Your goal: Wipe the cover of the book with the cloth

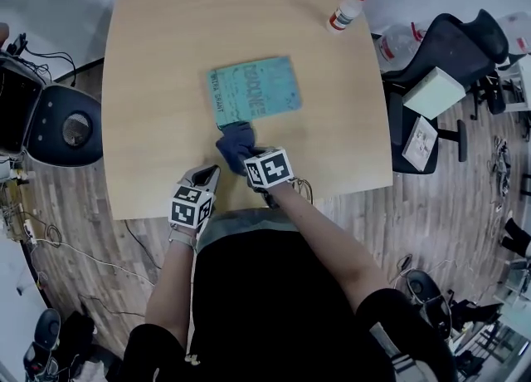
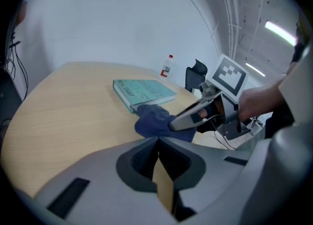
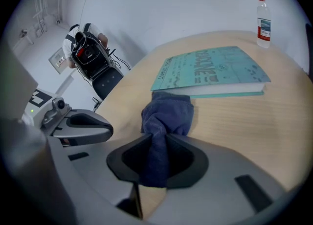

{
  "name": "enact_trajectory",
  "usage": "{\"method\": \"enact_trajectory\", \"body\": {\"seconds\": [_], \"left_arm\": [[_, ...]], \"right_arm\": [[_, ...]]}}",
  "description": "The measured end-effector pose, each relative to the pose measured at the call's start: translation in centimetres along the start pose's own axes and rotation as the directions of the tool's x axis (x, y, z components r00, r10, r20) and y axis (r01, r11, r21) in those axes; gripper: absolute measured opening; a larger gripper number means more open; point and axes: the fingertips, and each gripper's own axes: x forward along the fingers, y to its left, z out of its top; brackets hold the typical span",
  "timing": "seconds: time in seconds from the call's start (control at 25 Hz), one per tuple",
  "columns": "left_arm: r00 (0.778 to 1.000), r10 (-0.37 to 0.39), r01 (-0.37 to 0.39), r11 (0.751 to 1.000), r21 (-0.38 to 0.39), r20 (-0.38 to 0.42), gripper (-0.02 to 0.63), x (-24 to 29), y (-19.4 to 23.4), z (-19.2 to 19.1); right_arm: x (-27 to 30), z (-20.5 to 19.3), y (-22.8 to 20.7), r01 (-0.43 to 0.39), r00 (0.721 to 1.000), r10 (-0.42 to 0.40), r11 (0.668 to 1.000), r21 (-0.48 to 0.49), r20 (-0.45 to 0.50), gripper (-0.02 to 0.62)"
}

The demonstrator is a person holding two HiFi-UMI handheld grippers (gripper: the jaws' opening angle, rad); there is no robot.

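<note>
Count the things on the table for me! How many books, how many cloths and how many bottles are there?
book, teal: 1
cloth, dark blue: 1
bottle, clear with a red cap: 1
Total: 3

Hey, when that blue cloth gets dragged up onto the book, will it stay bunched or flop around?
Probably floppy: the cloth bunches and sags where the right gripper pinches it. It looks light and soft, so it should likely drape over the edge of the book rather than shove it.
</note>
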Motion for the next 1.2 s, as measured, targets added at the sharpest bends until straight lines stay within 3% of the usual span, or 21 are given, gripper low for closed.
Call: {"method": "enact_trajectory", "body": {"seconds": [0.2, 0.56, 0.68, 0.92, 1.2], "left_arm": [[0.999, -0.007, 0.007, 1.000, 0.023, 0.033, 0.020, -0.9, -1.9, 0.2], [0.979, -0.025, 0.019, 0.999, 0.033, 0.204, 0.021, -5.7, -5.4, 4.2], [0.964, -0.048, 0.041, 0.999, 0.032, 0.261, 0.021, -7.2, -6.6, 6.3], [0.940, -0.146, 0.098, 0.981, 0.166, 0.307, 0.021, -9.6, -10.4, 10.8], [0.889, -0.211, 0.114, 0.962, 0.248, 0.407, 0.021, -12.6, -14.0, 16.5]], "right_arm": [[-3.4, -2.1, 0.1, -0.040, 0.998, 0.040, 0.999, -0.001, 0.055, 0.097], [-12.4, -3.6, -0.7, -0.082, 0.962, 0.051, 0.991, 0.105, 0.270, 0.097], [-16.0, -3.1, -1.1, -0.075, 0.938, 0.028, 0.989, 0.124, 0.346, 0.097], [-22.7, -1.1, 0.0, -0.036, 0.881, 0.000, 0.997, 0.066, 0.473, 0.097], [-30.1, 1.9, 2.9, 0.013, 0.786, 0.009, 0.999, -0.031, 0.618, 0.097]]}}
